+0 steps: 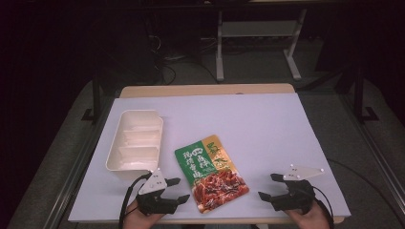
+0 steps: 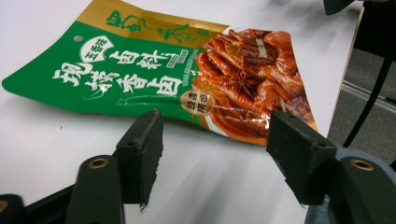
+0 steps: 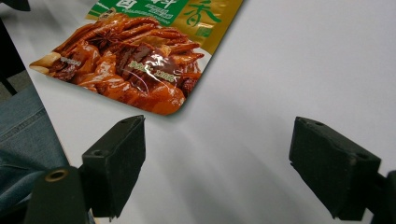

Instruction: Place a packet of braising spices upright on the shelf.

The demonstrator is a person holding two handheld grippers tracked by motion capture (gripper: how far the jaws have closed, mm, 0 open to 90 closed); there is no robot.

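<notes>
A green and gold food pouch with a picture of braised meat lies flat on the white table top, near the front middle. My left gripper rests just left of the pouch's near end, jaws open and empty, pointing right at it. The left gripper view has the pouch lying just beyond the open jaws. My right gripper sits at the front right, open and empty, pointing left toward the pouch with a gap of bare table between. In the right gripper view the pouch's meat-picture end lies ahead of the jaws.
A cream plastic tray with compartments stands left of the pouch, just behind my left gripper. The table's front edge runs right below both hands. A blue-jeaned leg is beside the table edge. Metal frame legs stand behind the table.
</notes>
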